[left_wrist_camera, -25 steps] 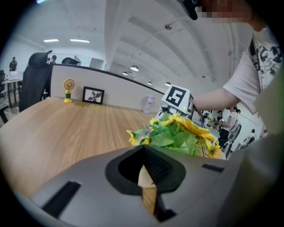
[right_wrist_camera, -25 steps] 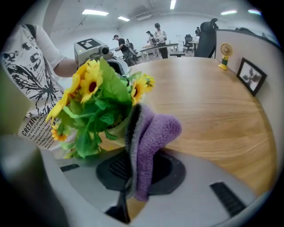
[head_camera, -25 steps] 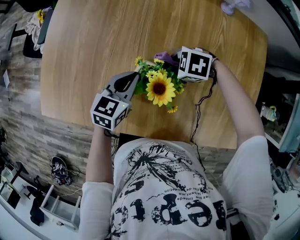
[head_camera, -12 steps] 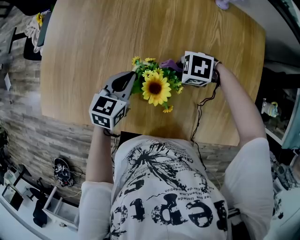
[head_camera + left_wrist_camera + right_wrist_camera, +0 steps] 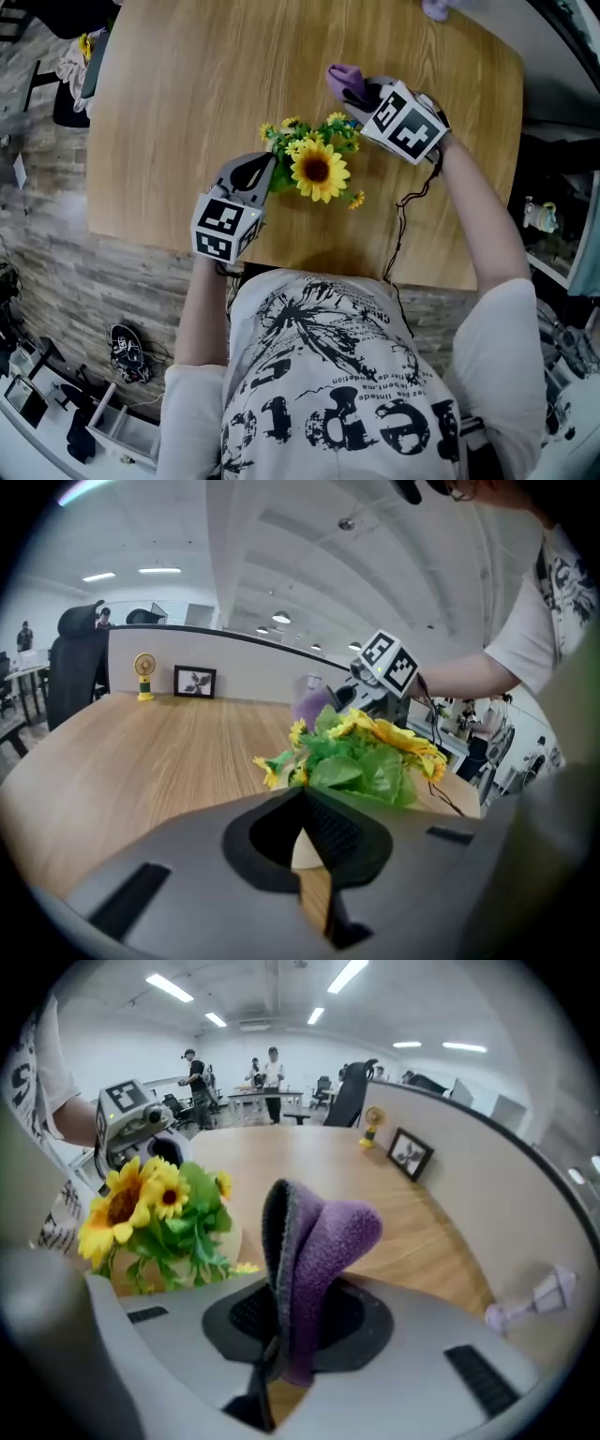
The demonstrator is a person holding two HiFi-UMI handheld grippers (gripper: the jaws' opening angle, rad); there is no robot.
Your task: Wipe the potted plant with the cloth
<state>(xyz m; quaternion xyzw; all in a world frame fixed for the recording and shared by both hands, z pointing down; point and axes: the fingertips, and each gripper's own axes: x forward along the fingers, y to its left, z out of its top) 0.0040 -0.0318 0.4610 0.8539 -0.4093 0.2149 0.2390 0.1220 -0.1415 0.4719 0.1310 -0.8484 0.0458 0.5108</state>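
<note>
I'm clamping the purple fleece cloth [image 5: 319, 1241] in my right gripper [image 5: 363, 90], aiming gently at the yellow-flowered potted plant [image 5: 317, 170] left of it; left gripper [image 5: 265, 172] closed

A wooden table [image 5: 187, 112] is seen from above, with a black cable [image 5: 401, 217] trailed over its near edge. At its far side a small framed picture [image 5: 195, 682] and a small yellow fan [image 5: 143, 675] are stood against a low partition [image 5: 253, 667]. A pale lilac object [image 5: 536, 1305] is set near one corner. A black office chair [image 5: 75, 653] is placed beyond the partition's end, and a dark shoe [image 5: 125, 345] is left on the stone-patterned floor [image 5: 56, 272].
</note>
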